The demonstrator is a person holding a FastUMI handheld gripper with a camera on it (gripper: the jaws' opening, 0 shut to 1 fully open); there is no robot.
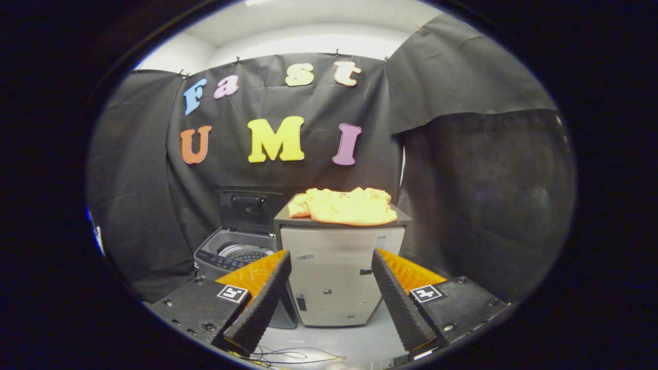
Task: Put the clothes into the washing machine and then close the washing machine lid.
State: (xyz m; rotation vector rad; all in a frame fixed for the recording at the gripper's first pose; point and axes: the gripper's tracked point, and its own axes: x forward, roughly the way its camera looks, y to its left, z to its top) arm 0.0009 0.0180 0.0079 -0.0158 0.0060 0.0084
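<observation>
My gripper [331,267] is spread wide and empty, lined up on the yellow garment [343,206] heaped atop the cabinet [339,267] beyond. Beside it, the washing machine [234,254] has its lid [250,210] propped up, ready.

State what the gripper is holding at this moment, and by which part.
Nothing is held. The gripper is open, its fingers spread apart with nothing between them; the yellow garment lies beyond them on the cabinet.

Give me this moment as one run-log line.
gripper: open, holding nothing | yellow garment: on top of cabinet, beyond fingers | washing machine: beside cabinet, lid up | step: garment not yet picked up
</observation>
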